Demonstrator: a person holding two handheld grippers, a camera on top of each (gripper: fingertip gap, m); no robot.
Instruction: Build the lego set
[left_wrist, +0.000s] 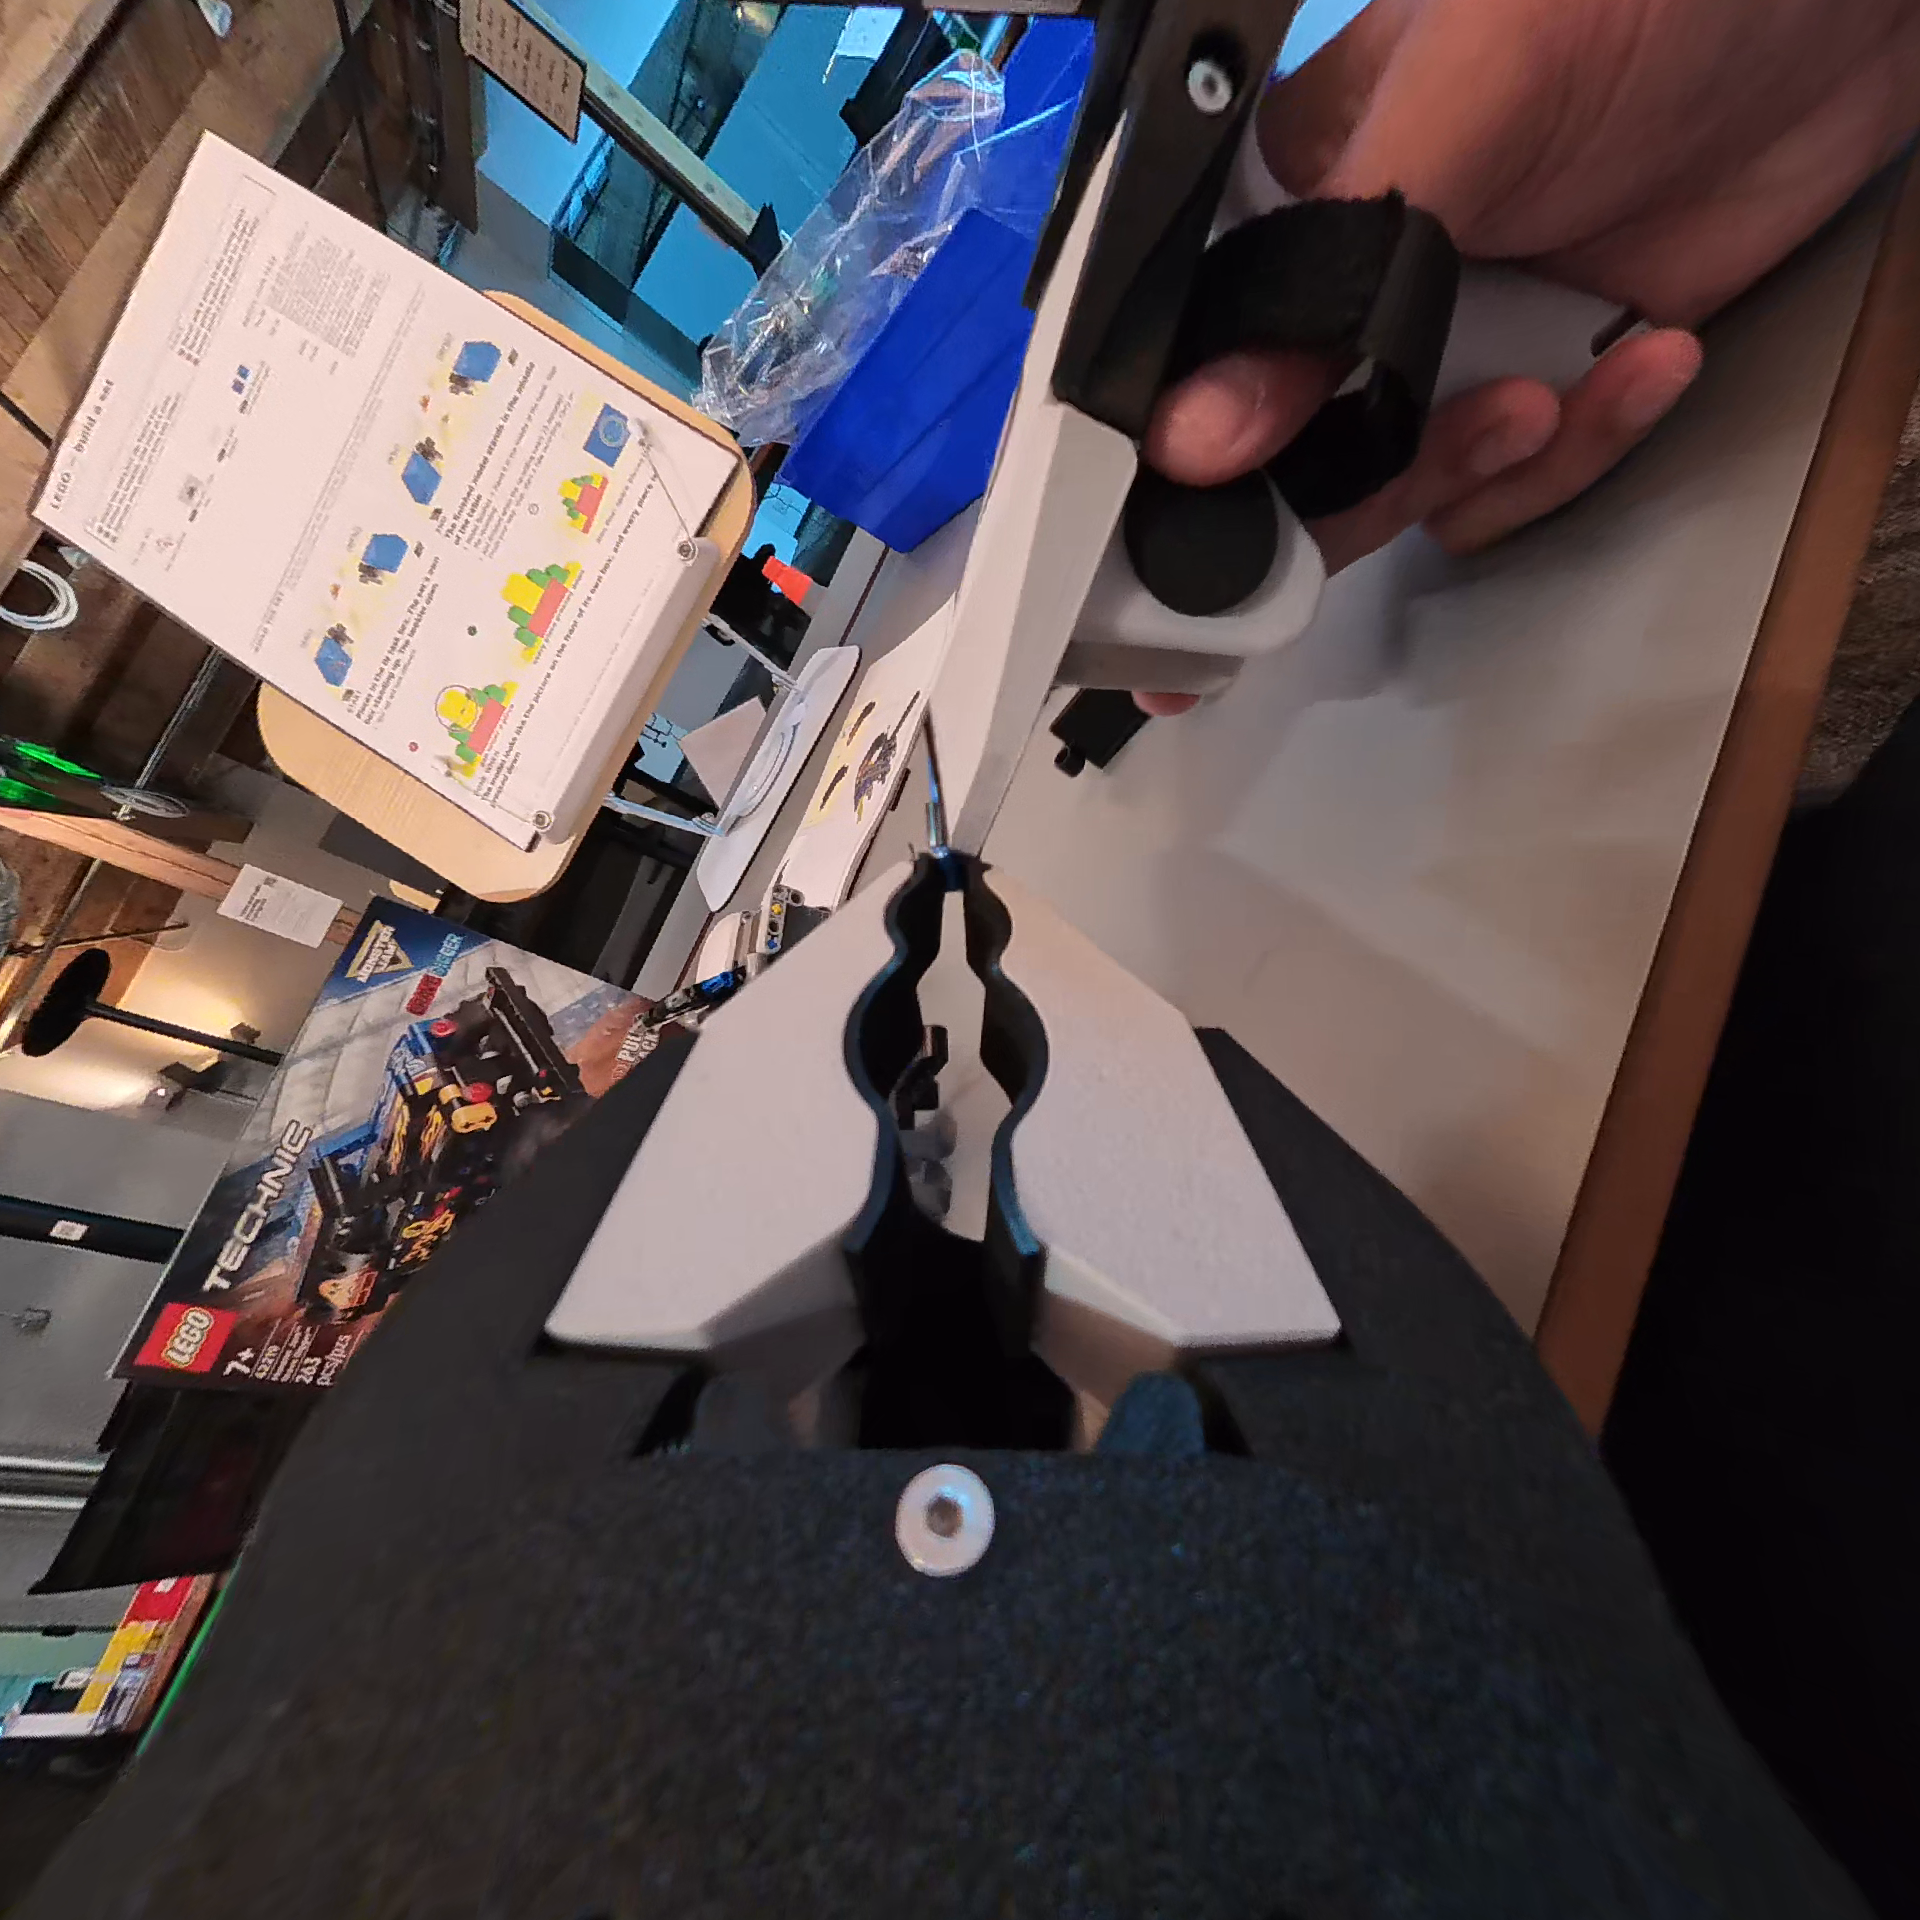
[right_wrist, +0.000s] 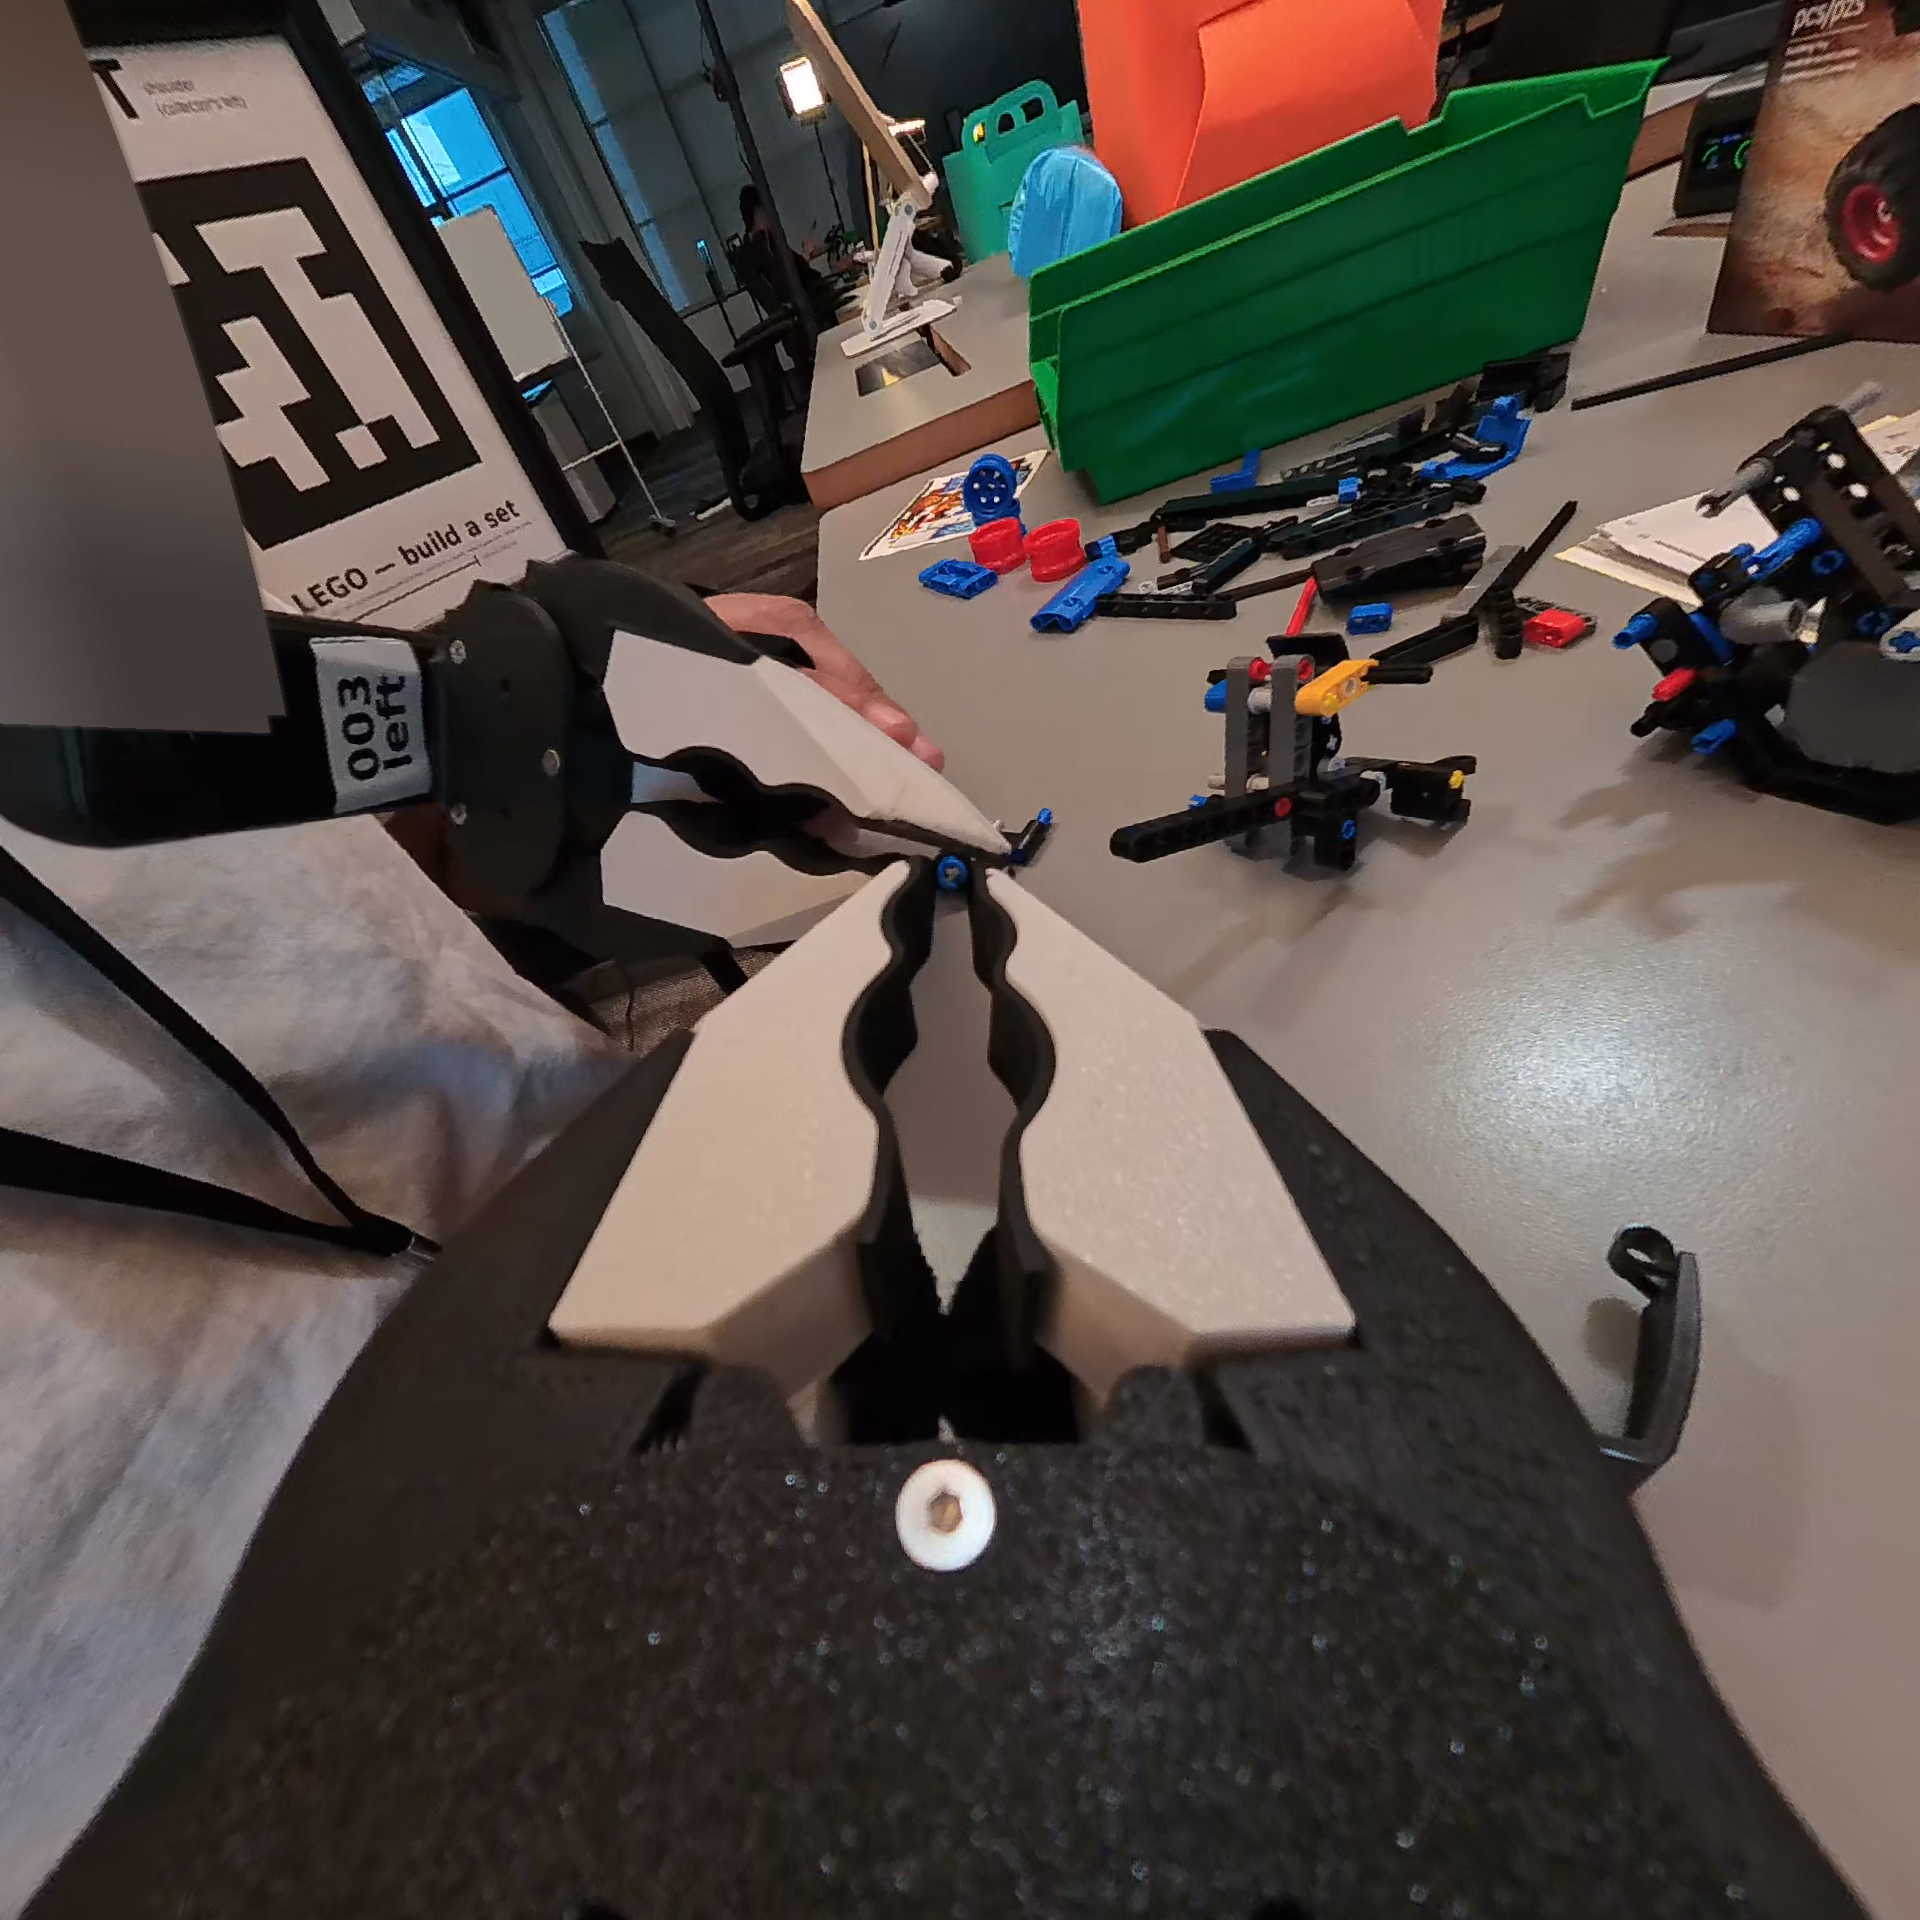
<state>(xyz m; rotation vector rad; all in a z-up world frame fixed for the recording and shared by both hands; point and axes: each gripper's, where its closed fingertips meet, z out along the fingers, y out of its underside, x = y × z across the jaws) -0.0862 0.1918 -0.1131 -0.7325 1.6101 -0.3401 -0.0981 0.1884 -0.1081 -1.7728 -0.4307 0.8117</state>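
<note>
My right gripper (right_wrist: 951, 871) is shut on a small blue pin (right_wrist: 949, 869), just above the grey table (right_wrist: 1455, 1039). My left gripper (right_wrist: 995, 844) comes in from the left, and its tips almost touch the right gripper's. It is shut on a small black connector with a blue pin (right_wrist: 1029, 831). In the left wrist view the left gripper (left_wrist: 940, 868) pinches a small dark and blue piece (left_wrist: 948, 864), and the right gripper (left_wrist: 951, 821), held by a hand, meets it from above. A partly built black and grey assembly (right_wrist: 1288, 769) stands beyond the tips.
A larger black and blue chassis (right_wrist: 1797, 644) sits at the right. Loose parts (right_wrist: 1299, 530), red hubs (right_wrist: 1029, 545) and a green bin (right_wrist: 1299, 312) lie farther back. A curved black piece (right_wrist: 1652, 1351) lies near right. The set's box (left_wrist: 353, 1143) and an instruction sheet on a stand (left_wrist: 384, 468) are at the left. My left and right fingertips are right by each other.
</note>
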